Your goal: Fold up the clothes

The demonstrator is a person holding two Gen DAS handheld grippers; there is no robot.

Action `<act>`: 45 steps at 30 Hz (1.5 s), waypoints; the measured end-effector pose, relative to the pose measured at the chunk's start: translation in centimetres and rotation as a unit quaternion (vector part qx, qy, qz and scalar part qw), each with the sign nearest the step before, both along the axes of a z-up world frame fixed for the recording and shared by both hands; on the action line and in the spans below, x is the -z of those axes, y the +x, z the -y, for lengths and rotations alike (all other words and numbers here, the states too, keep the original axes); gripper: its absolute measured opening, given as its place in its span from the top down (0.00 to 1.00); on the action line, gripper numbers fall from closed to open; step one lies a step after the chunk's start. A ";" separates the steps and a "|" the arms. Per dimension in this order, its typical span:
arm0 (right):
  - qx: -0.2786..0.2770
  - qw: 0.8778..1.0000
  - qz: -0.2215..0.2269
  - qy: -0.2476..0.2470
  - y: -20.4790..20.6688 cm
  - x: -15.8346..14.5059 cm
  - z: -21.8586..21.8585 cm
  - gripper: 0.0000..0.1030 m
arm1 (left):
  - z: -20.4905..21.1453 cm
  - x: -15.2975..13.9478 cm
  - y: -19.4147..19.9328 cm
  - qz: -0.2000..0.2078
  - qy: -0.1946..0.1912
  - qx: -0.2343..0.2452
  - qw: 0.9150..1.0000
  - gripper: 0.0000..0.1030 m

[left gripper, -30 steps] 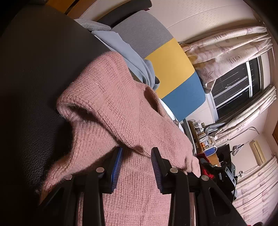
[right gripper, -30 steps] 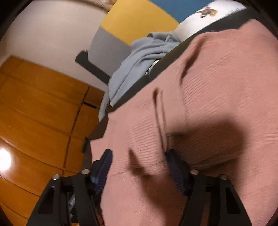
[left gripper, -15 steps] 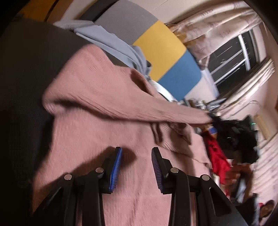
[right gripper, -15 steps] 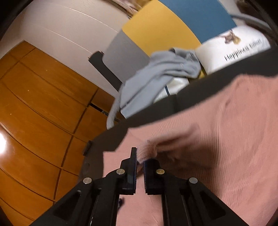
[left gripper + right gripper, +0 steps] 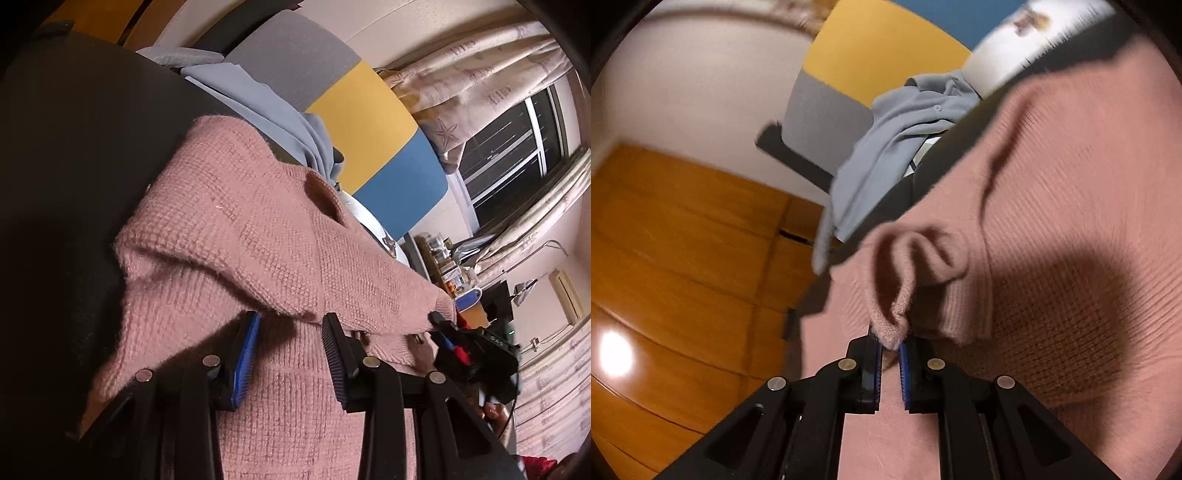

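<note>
A pink knit sweater (image 5: 258,229) lies on a black surface (image 5: 66,166), one part folded over the body. My left gripper (image 5: 290,325) is open, its fingers on either side of the folded edge, resting over the sweater. My right gripper (image 5: 890,343) is shut on a sleeve cuff (image 5: 894,321) of the pink sweater (image 5: 1071,184) and holds it lifted over the body. The right gripper also shows in the left wrist view (image 5: 439,325), at the sleeve's end.
A grey-blue garment (image 5: 266,114) lies at the far edge of the black surface, also in the right wrist view (image 5: 897,140). A grey, yellow and blue headboard (image 5: 362,118) stands behind. Wooden panels (image 5: 683,240) are at left. Curtains and a window (image 5: 509,140) are at right.
The right gripper has carried the cuff across the sweater's body, so the sleeve now lies folded over. The left gripper stays open and has come nearer the folded edge.
</note>
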State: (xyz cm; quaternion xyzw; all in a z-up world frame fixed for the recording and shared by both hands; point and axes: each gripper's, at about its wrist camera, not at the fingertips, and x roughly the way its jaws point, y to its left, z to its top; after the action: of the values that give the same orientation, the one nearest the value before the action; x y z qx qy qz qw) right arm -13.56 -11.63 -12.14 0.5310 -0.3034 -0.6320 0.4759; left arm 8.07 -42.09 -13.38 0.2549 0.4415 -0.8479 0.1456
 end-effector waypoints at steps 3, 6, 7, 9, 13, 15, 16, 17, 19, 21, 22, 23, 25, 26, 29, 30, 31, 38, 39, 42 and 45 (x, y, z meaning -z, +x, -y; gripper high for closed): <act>0.009 0.999 0.033 -0.034 -0.2 1.1 0.0 0.65 | -0.2 0.1 -0.3 -0.001 -0.004 0.000 1.000 0.66; 0.022 0.996 0.044 -0.070 0.0 0.8 -0.2 0.56 | -0.1 0.2 -0.2 -0.002 -0.002 -0.001 1.000 0.66; 0.027 0.996 0.042 -0.078 0.1 0.5 -0.3 0.56 | 0.0 0.1 -0.2 -0.001 -0.001 -0.002 1.000 0.66; 0.041 0.998 0.017 -0.038 0.4 -0.4 -0.2 0.78 | 0.0 0.1 -0.2 0.002 -0.001 -0.005 1.000 0.66; 0.028 0.999 -0.031 0.032 0.9 -2.3 1.2 0.93 | 0.1 -0.1 -0.1 0.007 0.000 -0.009 1.000 0.66; 0.023 0.998 -0.055 0.036 1.3 -4.1 1.6 0.94 | 0.2 -0.5 -0.2 0.011 0.005 -0.016 1.000 0.66; 0.022 0.997 -0.062 0.025 1.3 -5.2 1.5 0.94 | 0.2 -0.7 -0.3 0.013 0.001 -0.015 1.000 0.66; 0.022 0.997 -0.071 0.015 1.3 -6.3 1.5 0.94 | 0.3 -1.0 -0.4 0.014 -0.003 -0.014 1.000 0.66; 0.022 0.996 -0.091 -0.008 1.1 -9.0 1.3 0.94 | 0.9 -1.6 -0.6 0.000 -0.001 -0.017 1.000 0.65; 0.022 0.993 -0.110 -0.028 0.9 -11.6 1.0 0.94 | 1.5 -2.2 -0.5 -0.012 -0.004 -0.025 1.000 0.63; 0.024 0.992 -0.120 -0.032 0.8 -12.5 0.7 0.94 | 1.7 -2.5 -0.5 -0.013 -0.010 -0.030 0.999 0.62; 0.026 0.991 -0.129 -0.034 0.6 -13.3 0.1 0.94 | 1.9 -2.5 -0.5 -0.010 -0.014 -0.031 0.999 0.62; 0.033 0.990 -0.136 -0.027 0.1 -13.7 -1.1 0.94 | 2.1 -2.1 -0.5 0.004 -0.017 -0.029 0.999 0.62; 0.036 0.990 -0.135 -0.018 -0.2 -13.2 -1.7 0.94 | 2.1 -1.9 -0.4 0.011 -0.016 -0.030 0.999 0.62; 0.049 0.991 -0.126 0.023 -0.9 -10.7 -3.7 0.94 | 1.5 -0.8 0.5 0.029 -0.021 -0.031 0.999 0.62; 0.053 0.991 -0.118 0.039 -1.1 -9.4 -4.4 0.94 | 1.2 -0.4 0.7 0.035 -0.026 -0.029 0.999 0.62; 0.058 0.991 -0.110 0.054 -1.3 -8.0 -5.1 0.94 | 1.0 -0.2 1.1 0.034 -0.027 -0.028 0.999 0.63; 0.063 0.997 -0.020 0.048 -2.3 0.0 -8.0 0.88 | 0.2 -1.5 2.9 0.011 -0.009 0.001 1.000 0.63; 0.062 0.998 -0.004 0.024 -2.4 0.6 -8.4 0.81 | -0.1 -2.3 2.9 0.002 -0.020 0.008 1.000 0.63; 0.061 0.998 0.010 -0.033 -2.6 0.6 -8.9 0.58 | -0.6 -4.3 2.0 -0.007 -0.056 0.024 0.998 0.62; 0.044 0.998 0.000 -0.053 -3.3 -0.4 -7.9 0.52 | -0.4 -5.0 -0.8 0.008 -0.087 0.031 0.996 0.62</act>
State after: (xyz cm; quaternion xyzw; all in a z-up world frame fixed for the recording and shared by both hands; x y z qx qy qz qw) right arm -16.86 -3.68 -11.77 0.4917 -0.3593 -0.6351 0.4752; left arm 7.30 -41.65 -8.36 0.2618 0.3572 -0.8849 0.1444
